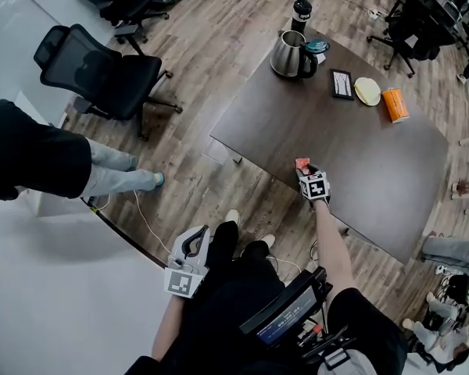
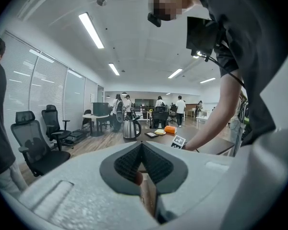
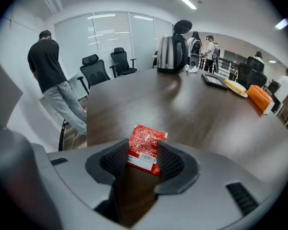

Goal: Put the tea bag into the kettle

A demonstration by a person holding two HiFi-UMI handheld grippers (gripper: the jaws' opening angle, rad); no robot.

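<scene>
One dark wooden table [image 1: 375, 162]. On it: one red tea bag packet [image 3: 146, 147], one steel kettle [image 1: 289, 55], one black flask [image 1: 301, 11], one teal round lid [image 1: 317, 46], one flat black rectangular device [image 1: 341, 83], one pale yellow plate [image 1: 367, 91], one orange packet [image 1: 395, 105]. To the left, two black office chairs [image 1: 102, 73].

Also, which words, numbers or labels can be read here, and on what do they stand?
None can be read.
Tea bag: white label with barcode, print too small.
Screen at the person's chest: too blurred.
Orange box: no print shows.
Right gripper: square marker on its cube, no letters.
</scene>
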